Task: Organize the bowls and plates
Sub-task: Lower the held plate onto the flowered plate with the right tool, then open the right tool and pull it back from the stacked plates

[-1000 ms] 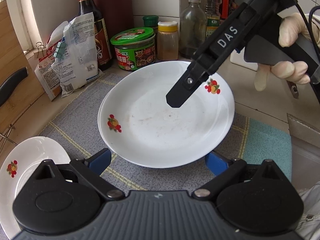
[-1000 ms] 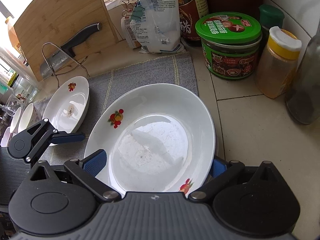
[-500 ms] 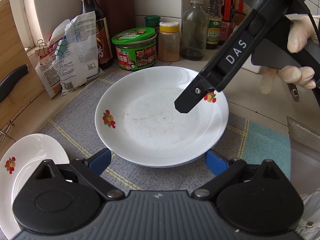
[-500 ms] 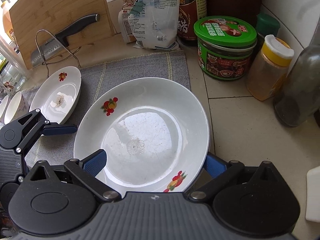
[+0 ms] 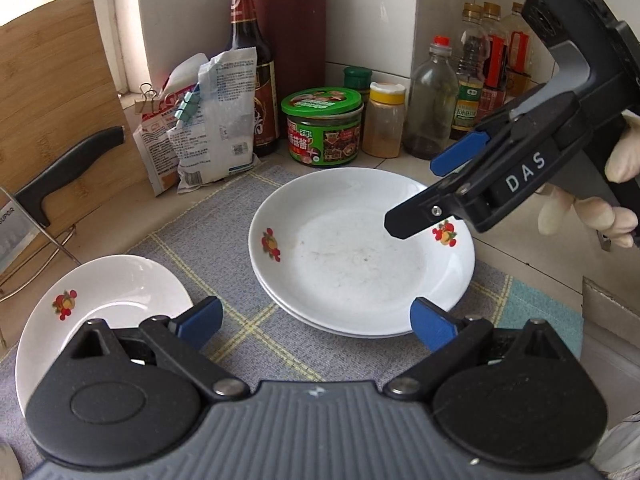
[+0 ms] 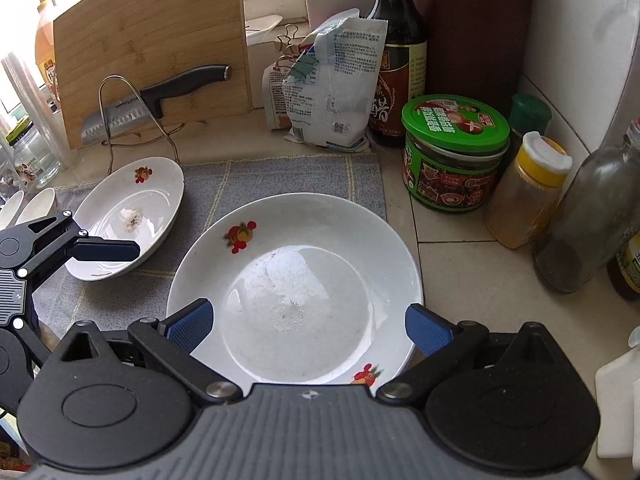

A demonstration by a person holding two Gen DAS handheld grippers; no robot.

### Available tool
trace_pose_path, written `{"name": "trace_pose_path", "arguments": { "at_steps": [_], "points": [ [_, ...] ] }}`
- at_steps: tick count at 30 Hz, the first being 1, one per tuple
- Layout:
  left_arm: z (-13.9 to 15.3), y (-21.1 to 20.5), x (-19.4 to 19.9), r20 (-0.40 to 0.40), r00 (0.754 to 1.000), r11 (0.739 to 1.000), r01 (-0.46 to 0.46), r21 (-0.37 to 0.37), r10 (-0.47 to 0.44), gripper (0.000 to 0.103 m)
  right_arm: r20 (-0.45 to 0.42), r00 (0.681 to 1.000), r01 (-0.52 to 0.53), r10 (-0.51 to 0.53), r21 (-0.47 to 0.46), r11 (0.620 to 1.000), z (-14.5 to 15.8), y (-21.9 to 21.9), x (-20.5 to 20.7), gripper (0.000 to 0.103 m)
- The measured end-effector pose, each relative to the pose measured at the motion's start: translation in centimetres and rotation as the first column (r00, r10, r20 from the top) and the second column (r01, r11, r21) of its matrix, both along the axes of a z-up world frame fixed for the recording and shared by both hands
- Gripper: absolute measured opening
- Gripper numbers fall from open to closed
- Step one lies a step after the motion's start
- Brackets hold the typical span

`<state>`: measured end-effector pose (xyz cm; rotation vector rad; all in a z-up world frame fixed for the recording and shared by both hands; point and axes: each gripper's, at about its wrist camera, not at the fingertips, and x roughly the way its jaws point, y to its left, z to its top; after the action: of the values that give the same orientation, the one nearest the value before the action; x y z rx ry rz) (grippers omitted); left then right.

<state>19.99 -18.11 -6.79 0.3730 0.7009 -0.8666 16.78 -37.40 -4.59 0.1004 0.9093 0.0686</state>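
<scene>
Nearest, left claw [image 5: 316, 320] spread wide and empty, just short of two stacked white plates [image 5: 360, 256] with fruit motifs resting on a grey checked mat [image 5: 240, 336] on the tabletop [image 6: 480, 280]. Right claw [image 6: 308, 326], likewise spread and empty, hovering over the stack's right rim in a gloved hand [image 5: 588, 208]. Further left, a single plate [image 6: 128, 220]; behind, a green-lidded jar [image 5: 323, 130], sauce bottles and a wooden cutting board [image 6: 152, 48].
</scene>
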Motion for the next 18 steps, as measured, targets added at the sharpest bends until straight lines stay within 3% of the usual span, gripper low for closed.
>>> {"name": "trace_pose_path", "arguments": {
  "at_steps": [7, 18],
  "points": [
    [0.5, 3.7, -0.5, 0.010, 0.989, 0.988, -0.150, -0.020, 0.150, 0.100, 0.077, 0.997, -0.017, 0.025, -0.107, 0.994, 0.2, 3.1, -0.8, 0.103],
    [-1.0, 11.8, 0.3, -0.021, 0.937, 0.937, -0.350, 0.012, 0.350, 0.100, 0.093, 0.991, -0.083, 0.095, -0.119, 0.989, 0.5, 9.1, -0.8, 0.103]
  ]
}}
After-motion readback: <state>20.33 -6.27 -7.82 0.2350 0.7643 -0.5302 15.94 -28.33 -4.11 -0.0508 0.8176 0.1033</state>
